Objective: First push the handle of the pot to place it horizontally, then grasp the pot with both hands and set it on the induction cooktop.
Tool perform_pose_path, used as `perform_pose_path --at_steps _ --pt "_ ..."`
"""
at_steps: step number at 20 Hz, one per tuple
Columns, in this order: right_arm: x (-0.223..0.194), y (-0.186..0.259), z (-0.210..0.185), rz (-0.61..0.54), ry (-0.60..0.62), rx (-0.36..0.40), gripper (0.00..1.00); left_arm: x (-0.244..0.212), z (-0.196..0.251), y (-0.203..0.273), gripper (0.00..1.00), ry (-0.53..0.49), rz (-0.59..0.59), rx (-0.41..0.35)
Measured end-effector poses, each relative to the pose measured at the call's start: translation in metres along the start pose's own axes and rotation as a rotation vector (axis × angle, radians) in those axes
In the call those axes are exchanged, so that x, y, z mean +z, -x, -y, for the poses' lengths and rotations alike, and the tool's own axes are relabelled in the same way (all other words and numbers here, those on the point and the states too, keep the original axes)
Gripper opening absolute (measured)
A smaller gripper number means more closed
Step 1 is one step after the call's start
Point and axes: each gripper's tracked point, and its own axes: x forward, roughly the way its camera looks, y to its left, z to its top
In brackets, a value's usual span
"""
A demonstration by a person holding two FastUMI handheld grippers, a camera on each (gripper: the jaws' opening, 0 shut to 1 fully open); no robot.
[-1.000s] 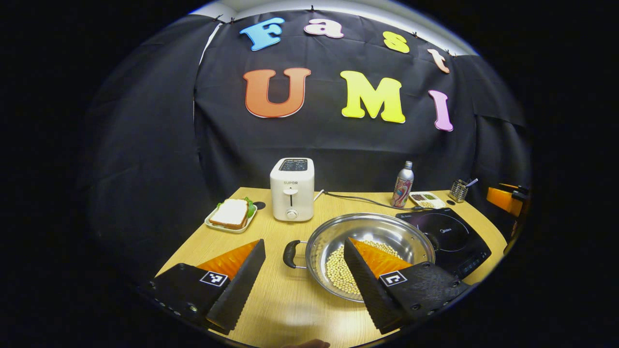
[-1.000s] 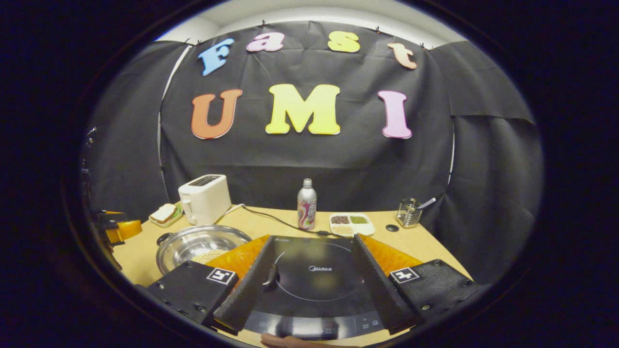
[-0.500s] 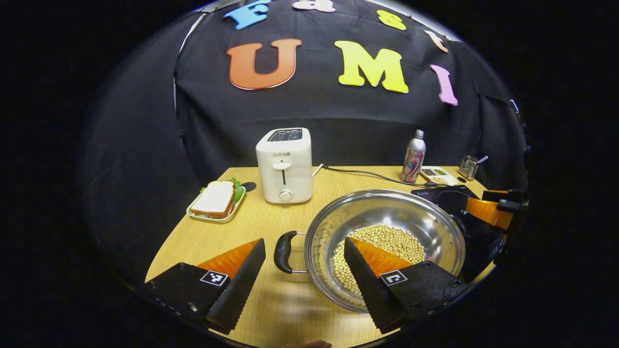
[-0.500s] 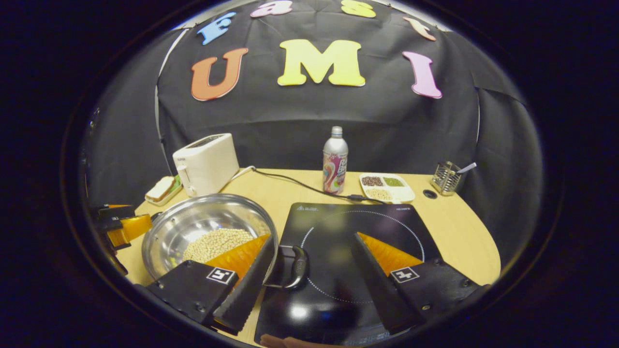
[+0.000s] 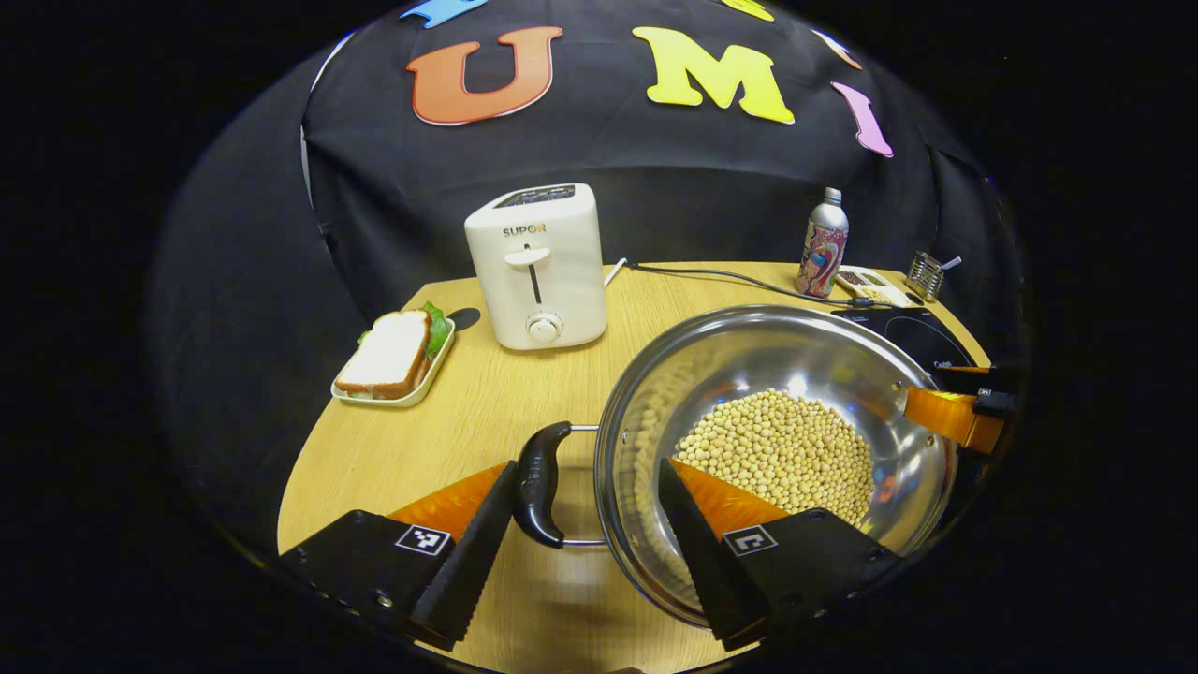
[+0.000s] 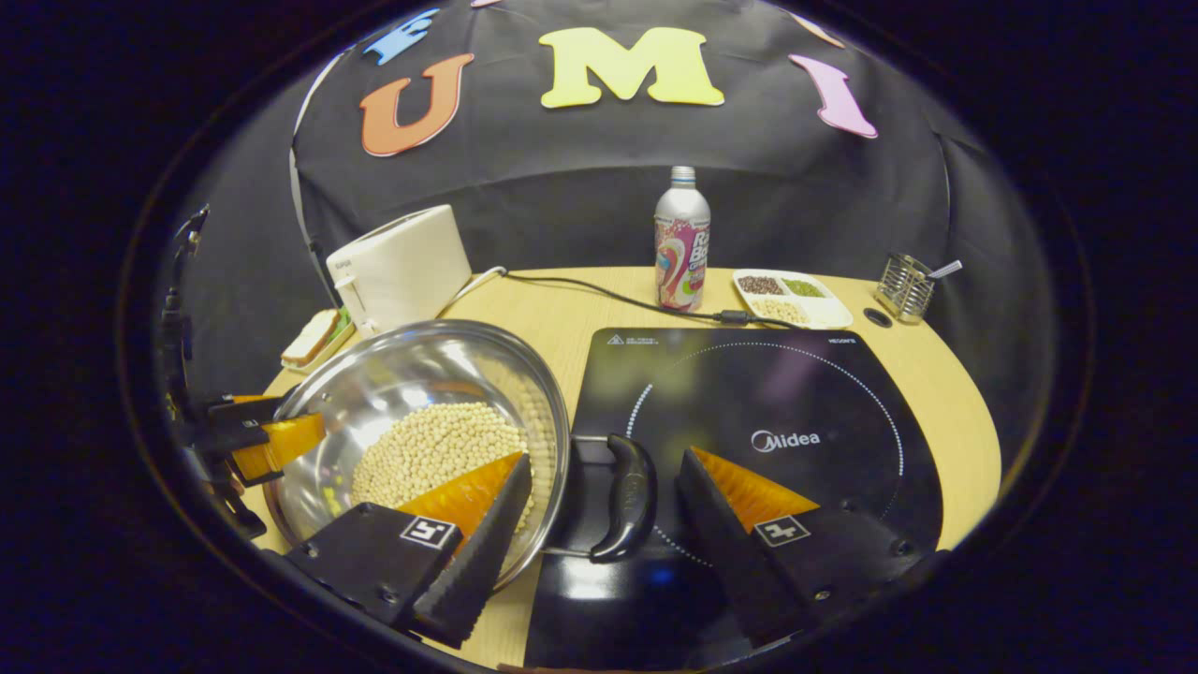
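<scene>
A steel pot [image 5: 796,365] holding soybeans [image 5: 777,449] stands on the wooden table [image 5: 449,421], just left of the black induction cooktop [image 6: 777,412]. My left gripper [image 5: 588,468] is open, with the pot's black left handle [image 5: 538,479] between its fingers. One finger hangs over the beans and the other is close beside the handle. My right gripper [image 6: 604,459] is open around the black right handle [image 6: 627,496], which overhangs the cooktop's left edge. Across the pot [image 6: 421,412], each view shows the opposite gripper: the right gripper [image 5: 955,412] and the left gripper [image 6: 262,440].
A white toaster [image 5: 538,267] and a sandwich on a plate [image 5: 393,356] stand behind and to the left of the pot. A bottle [image 6: 681,241], a divided snack tray [image 6: 791,295], a wire holder [image 6: 906,285] and a power cable [image 6: 599,290] lie beyond the cooktop.
Both grippers have come forward and down to the pot, so each handle now lies between a pair of open fingers. The pot has stayed in place.
</scene>
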Motion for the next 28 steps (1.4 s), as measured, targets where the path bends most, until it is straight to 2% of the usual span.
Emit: perform_pose_path --at_steps 1,2,3,5,8,13,14,15,16,20,22,24,28 --pt "-0.002 -0.002 -0.001 0.0 0.014 -0.013 0.94 0.002 -0.004 -0.002 0.87 -0.011 0.004 0.015" --pt "-0.003 0.0 0.001 -0.018 0.028 -0.026 0.84 0.002 -0.006 -0.004 0.83 -0.017 0.005 0.022" --pt "-0.003 -0.001 0.001 -0.009 0.025 -0.031 0.83 0.0 -0.006 -0.005 0.75 -0.024 -0.004 0.028" --pt "-0.002 -0.003 0.001 -0.01 0.044 -0.018 0.74 0.001 -0.006 -0.006 0.71 -0.023 -0.002 0.028" --pt "-0.002 -0.002 0.003 -0.004 0.046 0.025 0.7 0.0 -0.005 -0.005 0.7 -0.006 -0.019 0.016" --pt "0.001 -0.003 0.004 -0.034 0.066 0.034 0.61 0.0 -0.005 -0.001 0.6 0.047 -0.072 -0.02" --pt "0.001 -0.002 0.003 -0.046 0.06 0.039 0.59 -0.001 -0.006 0.002 0.6 0.047 -0.077 -0.017" --pt "0.0 0.001 0.001 -0.057 0.068 0.045 0.56 -0.002 -0.007 0.006 0.69 0.052 -0.079 -0.012" --pt "0.002 0.006 0.001 -0.058 0.07 0.049 0.55 -0.003 -0.007 0.013 0.59 0.062 -0.082 -0.01" --pt "0.016 0.032 -0.004 -0.036 0.084 0.065 0.57 0.009 -0.01 0.043 0.6 0.057 -0.051 0.005" --pt "0.028 0.047 -0.006 -0.019 0.094 0.072 0.55 0.019 -0.01 0.059 0.59 0.059 -0.038 0.011" --pt "0.044 0.063 -0.006 -0.001 0.1 0.078 0.57 0.034 -0.01 0.073 0.59 0.056 -0.019 0.013" --pt "0.081 0.099 -0.002 0.039 0.106 0.093 0.55 0.071 -0.004 0.108 0.59 0.064 0.027 0.009"
